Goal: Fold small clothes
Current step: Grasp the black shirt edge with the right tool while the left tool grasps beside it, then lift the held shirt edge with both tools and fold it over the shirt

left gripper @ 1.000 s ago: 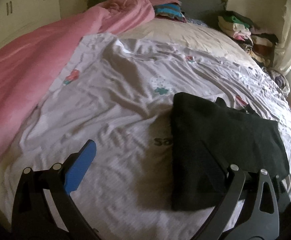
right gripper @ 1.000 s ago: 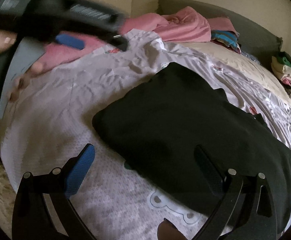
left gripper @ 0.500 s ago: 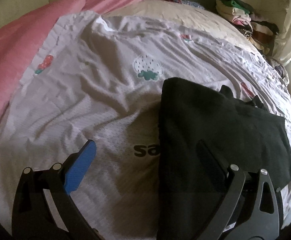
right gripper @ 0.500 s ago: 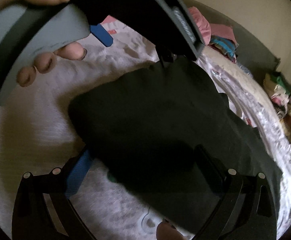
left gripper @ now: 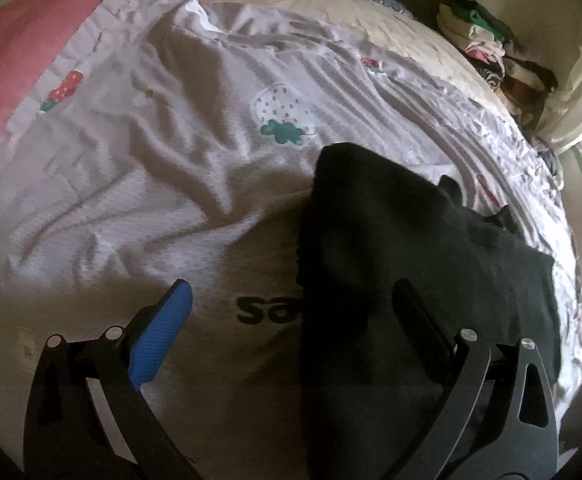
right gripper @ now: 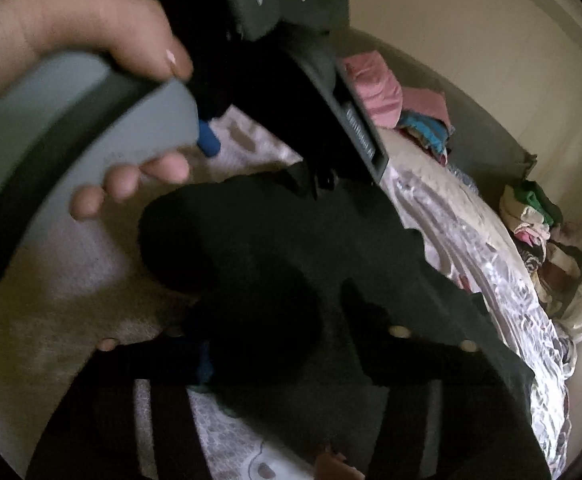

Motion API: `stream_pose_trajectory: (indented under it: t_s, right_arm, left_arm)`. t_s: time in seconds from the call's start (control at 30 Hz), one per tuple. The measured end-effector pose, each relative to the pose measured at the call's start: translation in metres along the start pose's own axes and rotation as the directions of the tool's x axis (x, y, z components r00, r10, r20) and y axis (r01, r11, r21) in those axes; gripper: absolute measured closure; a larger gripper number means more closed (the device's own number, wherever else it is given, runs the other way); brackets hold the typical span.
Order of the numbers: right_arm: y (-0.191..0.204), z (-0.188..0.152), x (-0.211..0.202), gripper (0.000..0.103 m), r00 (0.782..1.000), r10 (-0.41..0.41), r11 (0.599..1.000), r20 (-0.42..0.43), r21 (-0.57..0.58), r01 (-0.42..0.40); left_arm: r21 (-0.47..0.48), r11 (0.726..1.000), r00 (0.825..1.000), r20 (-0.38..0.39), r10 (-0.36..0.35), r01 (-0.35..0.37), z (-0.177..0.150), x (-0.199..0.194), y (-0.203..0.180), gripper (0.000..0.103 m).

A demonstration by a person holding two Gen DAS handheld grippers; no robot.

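A black garment (left gripper: 403, 248) lies folded on a white strawberry-print sheet (left gripper: 171, 152) on the bed. My left gripper (left gripper: 291, 300) is open just above the garment's left edge, blue pad over the sheet, right finger over the black cloth. In the right wrist view the black garment (right gripper: 291, 248) fills the middle. My right gripper (right gripper: 275, 320) is low over it, dark and blurred, jaws apart with cloth between them. The left gripper's body (right gripper: 71, 152) and the hand holding it sit close above, at upper left.
A pink blanket (left gripper: 19, 40) lies along the bed's left side. Stacks of folded clothes (left gripper: 487, 40) sit at the far right by the wall, and more clothes (right gripper: 427, 128) by the dark headboard. A bright window is at the right edge.
Both grippers have dropped closer to the black garment. The left gripper has come in front of the right camera. The right gripper's fingers now sit down on the cloth.
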State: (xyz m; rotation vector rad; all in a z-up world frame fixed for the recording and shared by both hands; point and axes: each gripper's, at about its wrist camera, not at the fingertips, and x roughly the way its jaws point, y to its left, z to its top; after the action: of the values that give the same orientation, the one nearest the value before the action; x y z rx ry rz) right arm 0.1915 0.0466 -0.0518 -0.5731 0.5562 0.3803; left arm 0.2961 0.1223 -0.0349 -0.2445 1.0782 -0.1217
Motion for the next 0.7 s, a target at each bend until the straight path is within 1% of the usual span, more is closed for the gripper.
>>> stream_pose_trajectory:
  t_s: [0.03, 0.07, 0.17, 0.27, 0.4, 0.47, 0.63, 0.67, 0.7]
  right_arm:
    - [-0.003, 0.001, -0.003, 0.074, 1.000, 0.005, 1.000, 0.008, 0.007, -0.005]
    - [-0.005, 0.001, -0.006, 0.078, 1.000, 0.008, 1.000, 0.017, 0.010, -0.008]
    - [-0.012, 0.000, -0.015, 0.081, 0.999, 0.005, 1.000, 0.043, 0.022, -0.006]
    - [-0.019, -0.001, -0.022, 0.082, 0.998, 0.006, 0.998, 0.063, 0.057, -0.009]
    - [-0.019, -0.003, -0.036, 0.082, 0.995, 0.009, 0.996, 0.102, 0.083, -0.018]
    - [-0.019, -0.006, -0.040, 0.083, 0.994, 0.019, 0.995, 0.110, 0.095, -0.029]
    - [-0.017, -0.006, -0.046, 0.083, 0.993, 0.010, 0.995, 0.118, 0.095, -0.021]
    - [-0.017, -0.006, -0.047, 0.083, 0.993, 0.009, 0.995, 0.117, 0.095, -0.021]
    - [-0.015, -0.006, -0.047, 0.083, 0.993, 0.007, 0.996, 0.116, 0.093, -0.018]
  left_arm:
    - [-0.008, 1.000, 1.000, 0.000, -0.013, 0.013, 0.000, 0.000, -0.001, 0.010]
    - [-0.012, 1.000, 1.000, 0.000, -0.019, 0.019, 0.001, 0.000, -0.002, 0.010]
    - [-0.024, 0.998, 0.999, -0.004, -0.050, 0.049, 0.001, -0.001, -0.005, 0.010]
    - [-0.028, 0.998, 0.999, -0.007, -0.051, 0.051, 0.001, 0.001, -0.006, 0.010]
    - [-0.042, 0.997, 0.997, -0.017, -0.072, 0.071, -0.001, 0.005, -0.006, 0.010]
    - [-0.052, 0.995, 0.996, -0.017, -0.085, 0.084, -0.001, 0.006, -0.006, 0.010]
    - [-0.086, 0.990, 0.993, -0.018, -0.114, 0.112, -0.002, 0.011, -0.006, 0.010]
    - [-0.090, 0.989, 0.992, -0.017, -0.122, 0.120, -0.003, 0.012, -0.006, 0.012]
    - [-0.094, 0.987, 0.991, -0.019, -0.130, 0.128, -0.004, 0.013, -0.007, 0.017]
